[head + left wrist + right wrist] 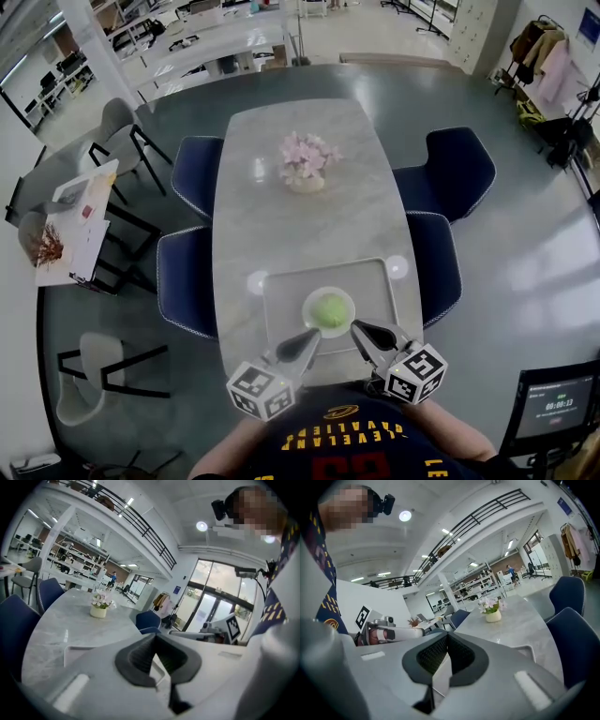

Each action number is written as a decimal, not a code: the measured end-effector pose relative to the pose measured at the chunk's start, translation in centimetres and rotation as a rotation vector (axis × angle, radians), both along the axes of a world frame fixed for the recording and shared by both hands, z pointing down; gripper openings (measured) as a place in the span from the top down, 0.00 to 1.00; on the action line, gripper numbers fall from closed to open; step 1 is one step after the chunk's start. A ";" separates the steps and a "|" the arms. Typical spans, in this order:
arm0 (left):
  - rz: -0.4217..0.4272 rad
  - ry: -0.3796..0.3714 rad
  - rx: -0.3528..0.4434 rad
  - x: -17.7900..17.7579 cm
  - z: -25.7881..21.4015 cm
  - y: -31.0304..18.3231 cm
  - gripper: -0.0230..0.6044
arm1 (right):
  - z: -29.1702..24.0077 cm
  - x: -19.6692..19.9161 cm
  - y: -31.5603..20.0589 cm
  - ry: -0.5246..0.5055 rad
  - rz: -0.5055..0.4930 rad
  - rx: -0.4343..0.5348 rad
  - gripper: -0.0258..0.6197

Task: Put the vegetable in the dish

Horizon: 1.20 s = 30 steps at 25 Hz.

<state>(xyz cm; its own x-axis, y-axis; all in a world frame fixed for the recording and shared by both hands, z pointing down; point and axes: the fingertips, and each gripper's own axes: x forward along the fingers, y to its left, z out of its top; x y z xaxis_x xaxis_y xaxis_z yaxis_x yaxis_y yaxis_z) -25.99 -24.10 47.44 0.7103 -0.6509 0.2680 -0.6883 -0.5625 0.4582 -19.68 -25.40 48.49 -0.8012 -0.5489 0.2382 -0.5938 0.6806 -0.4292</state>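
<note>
Left claw (312,336): jaws clenched together, nothing between them; tip at 7 o'clock of the dish (308,302), just beside its rim.
Right claw (357,327): jaws clenched together, empty; tip at 5 o'clock of the dish, just beside it.
Vegetable (330,310): 1, green, rounded, lying in the dish.
Dish: 1, white, on the tray (279,298).
Tray: 1, grey, at the near end of the table (309,225).
Flowers (307,157): 1 pot, pink, at 12 o'clock of the tray, well apart.
Chairs (195,173): 4, navy, 2 at 9 o'clock, 2 at 3 o'clock.
</note>
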 end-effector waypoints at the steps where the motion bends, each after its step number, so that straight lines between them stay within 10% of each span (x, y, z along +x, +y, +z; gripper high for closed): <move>1: -0.002 0.000 -0.002 0.2 0.1 0.1 0.96 | 0.0 -0.1 0.2 0.001 -0.007 0.007 0.95; 30: -0.028 -0.033 0.005 0.5 0.2 0.2 0.96 | -0.4 -0.1 0.9 0.025 -0.031 0.056 0.95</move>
